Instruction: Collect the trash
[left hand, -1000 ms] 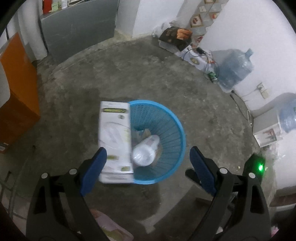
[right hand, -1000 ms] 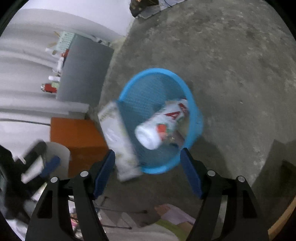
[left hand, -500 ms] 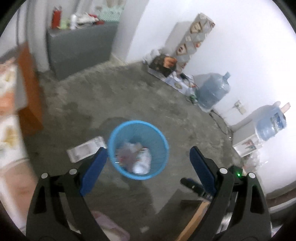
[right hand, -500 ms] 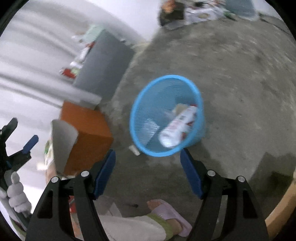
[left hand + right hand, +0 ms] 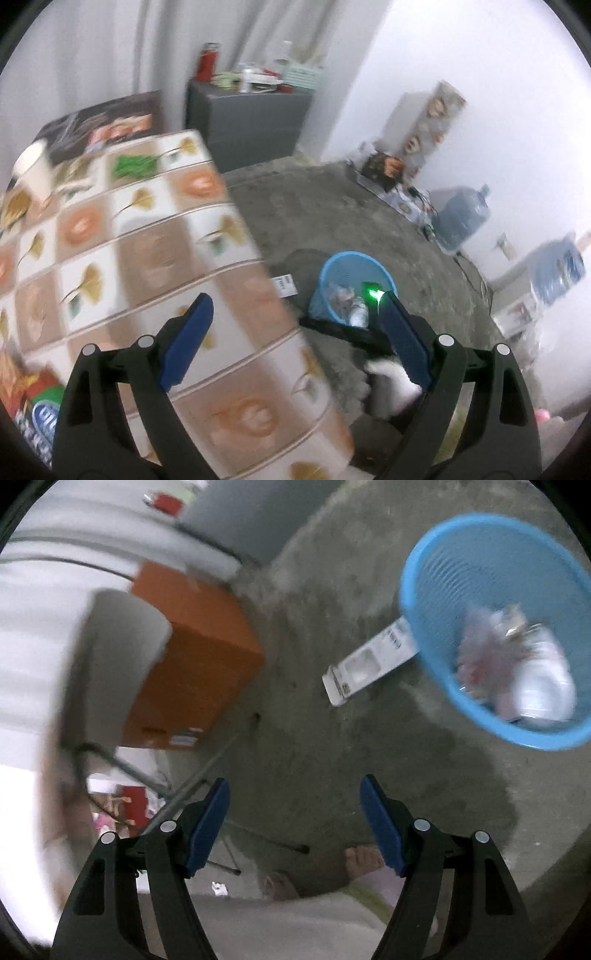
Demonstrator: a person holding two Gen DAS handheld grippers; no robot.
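The left hand-held gripper (image 5: 295, 336) is hanging with its blue pads spread wide and nothing between them, above the edge of a counter (image 5: 155, 258) covered in a leaf-patterned cloth. The right hand-held gripper (image 5: 293, 823) is likewise gaping apart and carrying nothing, pointing down at the concrete floor (image 5: 332, 757) above the person's bare foot (image 5: 364, 860). Farther out, a flat white carton (image 5: 373, 664) is lying on the floor, its far end touching the outside of the blue mesh wastebasket (image 5: 436, 546). Inside the basket a white plastic bottle (image 5: 543, 679) is resting among crumpled wrappers. Beyond, an orange cabinet (image 5: 195, 657) is standing near the wall.
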